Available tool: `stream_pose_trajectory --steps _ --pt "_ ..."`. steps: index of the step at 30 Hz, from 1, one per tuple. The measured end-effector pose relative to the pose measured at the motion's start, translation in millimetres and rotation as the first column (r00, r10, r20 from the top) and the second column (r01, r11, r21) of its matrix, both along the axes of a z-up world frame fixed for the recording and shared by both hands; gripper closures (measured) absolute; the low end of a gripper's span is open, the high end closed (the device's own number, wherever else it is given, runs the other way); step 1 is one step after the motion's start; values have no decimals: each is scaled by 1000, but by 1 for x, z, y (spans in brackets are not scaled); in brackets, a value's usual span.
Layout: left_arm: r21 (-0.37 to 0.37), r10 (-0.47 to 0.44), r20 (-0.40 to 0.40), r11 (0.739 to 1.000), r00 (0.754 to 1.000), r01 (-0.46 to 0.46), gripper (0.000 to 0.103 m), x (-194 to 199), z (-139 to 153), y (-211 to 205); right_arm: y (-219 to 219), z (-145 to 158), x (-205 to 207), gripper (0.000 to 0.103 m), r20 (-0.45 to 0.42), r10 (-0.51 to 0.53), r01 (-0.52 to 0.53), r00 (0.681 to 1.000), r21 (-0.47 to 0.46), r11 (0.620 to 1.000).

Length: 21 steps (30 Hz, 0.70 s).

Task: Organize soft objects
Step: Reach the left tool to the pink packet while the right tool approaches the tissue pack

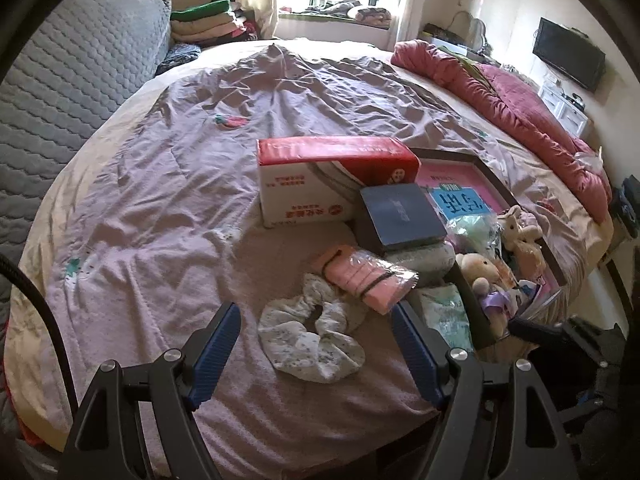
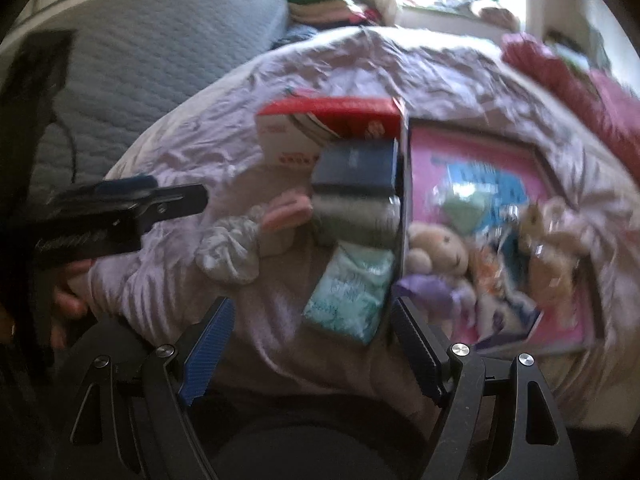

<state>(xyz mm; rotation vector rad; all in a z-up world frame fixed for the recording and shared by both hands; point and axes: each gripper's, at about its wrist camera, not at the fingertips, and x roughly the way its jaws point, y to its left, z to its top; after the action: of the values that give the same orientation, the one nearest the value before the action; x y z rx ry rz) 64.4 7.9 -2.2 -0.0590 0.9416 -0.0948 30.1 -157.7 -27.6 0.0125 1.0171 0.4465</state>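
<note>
- Between the spread fingers of the left gripper (image 1: 316,354), on the lilac bedspread (image 1: 160,184), lies a white floral scrunchie (image 1: 310,338); jaws wide apart, nothing clamped, pads clear of the fabric on both sides.
- Pink packet in clear wrap (image 1: 366,278) rests just beyond the scrunchie, one end overlapping its far edge.
- Mint tissue pack (image 1: 448,312) lies to the right of the scrunchie, against the dark wall of the pink-lined tray (image 1: 476,308).
- Tray holds a cream plush doll (image 1: 482,270) with a purple bow, a tan plush bunny (image 1: 520,230) and a pale green wrapped item (image 1: 472,228); other contents too jumbled to identify.
- Dark blue box (image 1: 400,218) sits on a grey rounded bundle (image 1: 420,260), beside the tray; behind it stands a red-and-white carton (image 1: 320,178).
- Right gripper (image 2: 310,348): jaws wide, empty, hanging above the near edge of the bed; view motion-blurred. Tissue pack (image 2: 352,292) appears just ahead of its fingers, scrunchie (image 2: 232,252) to the left.
- Crumpled red quilt (image 1: 520,108) along the right edge of the bed; grey quilted headboard (image 1: 72,92) at left; folded clothes (image 1: 208,20) stacked by the window.
</note>
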Motion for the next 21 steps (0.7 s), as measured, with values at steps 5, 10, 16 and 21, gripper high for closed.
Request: stream_pose_trajectory --steps 5,10,16,21 --pt "-9 -10 -8 1000 1000 10 26 3 -8 -2 12 -14 7 21 -38 -36 35 999 -31 999" --pt "-19 -32 -12 999 999 32 26 11 -15 -6 20 -25 19 21 -63 -81 77 995 -56 995" --pt "-38 -86 -34 996 996 85 26 30 -26 -13 24 -33 35 21 -44 -152 147 987 -95 985" --pt "-90 -127 -54 988 990 122 26 41 -34 -16 34 -39 46 21 -10 -174 171 985 -124 977"
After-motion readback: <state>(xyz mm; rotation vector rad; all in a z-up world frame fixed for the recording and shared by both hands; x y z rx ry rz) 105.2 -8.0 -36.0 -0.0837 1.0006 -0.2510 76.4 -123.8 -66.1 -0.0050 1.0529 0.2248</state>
